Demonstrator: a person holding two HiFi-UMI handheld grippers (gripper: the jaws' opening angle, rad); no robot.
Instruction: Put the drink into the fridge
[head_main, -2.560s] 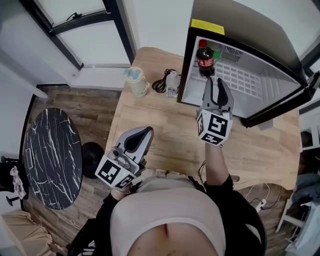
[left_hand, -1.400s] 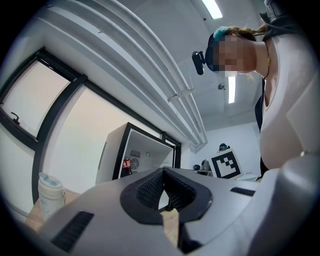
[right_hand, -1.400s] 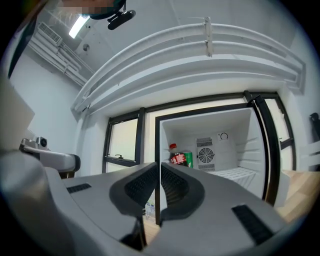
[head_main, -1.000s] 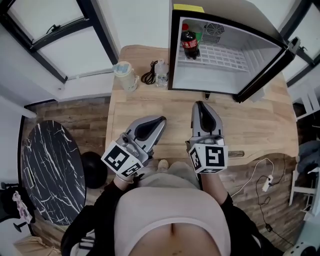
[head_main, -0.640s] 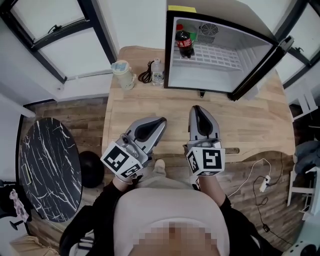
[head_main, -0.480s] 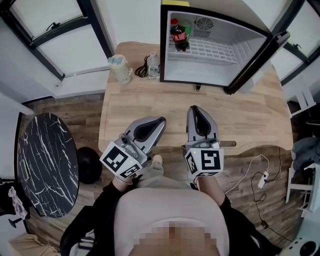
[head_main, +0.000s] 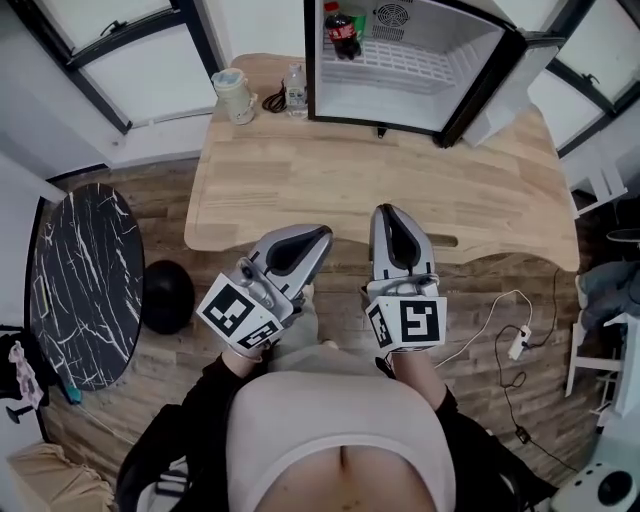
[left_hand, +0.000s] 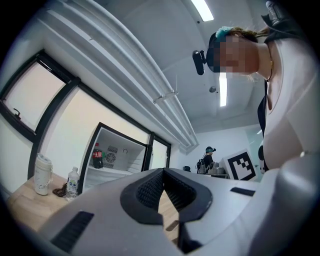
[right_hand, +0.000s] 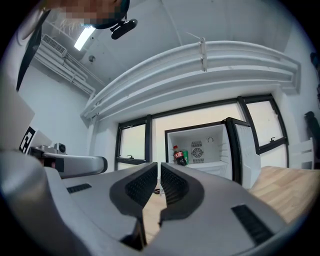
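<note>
Upright at the back left of the open fridge (head_main: 311, 60), on the wire shelf just beside a green can (right_hand: 183, 157): the cola bottle (head_main: 340, 17), with the fridge door (head_main: 497, 85) swung wide off the right edge. In front of the fridge, a broad bare stretch of wooden surface (head_main: 350, 180) out to its near edge; left of the fridge along the far edge, only a water bottle (head_main: 295, 88), a coiled cable (head_main: 273, 101) and a lidded cup (head_main: 232, 95). Well apart from the fridge, at the surface's near edge, left gripper (head_main: 318, 234) and right gripper (head_main: 387, 212) side by side, both pairs of jaws pressed together on nothing.
</note>
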